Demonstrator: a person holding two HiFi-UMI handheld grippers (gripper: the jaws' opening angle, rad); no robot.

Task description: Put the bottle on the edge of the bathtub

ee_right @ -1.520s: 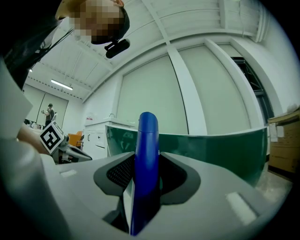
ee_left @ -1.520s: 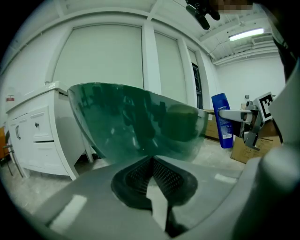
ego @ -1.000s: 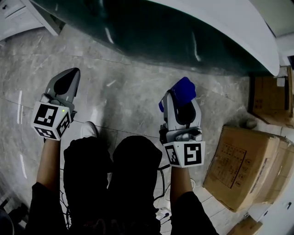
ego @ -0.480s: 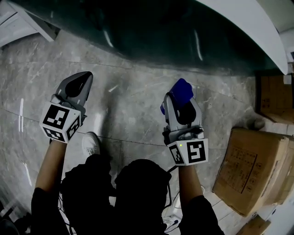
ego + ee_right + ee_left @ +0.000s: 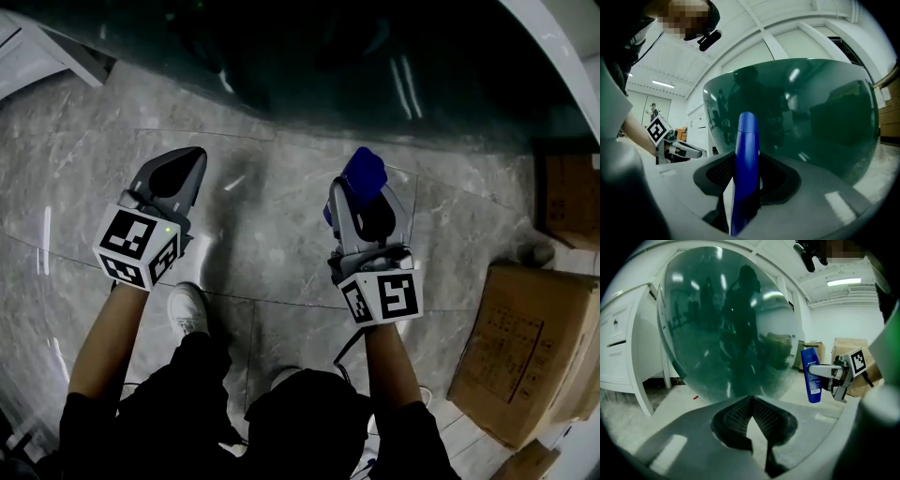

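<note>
My right tool [image 5: 362, 199] is clamped on the blue bottle [image 5: 364, 172], holding it upright at mid-height over the floor [image 5: 272, 234], well short of the bathtub [image 5: 309, 66]. My left tool [image 5: 178, 171] is closed and holds nothing.

The white rim [image 5: 555, 39] sits above both tools, so I judge the main risk is the bottle's top knocking the bulging dark wall on the way up and twisting in my grip. The rim looks narrow and curved, so a bottle set down off-centre could topple.

There is open floor between the tools. The cardboard box [image 5: 525, 347] crowds my right.
</note>
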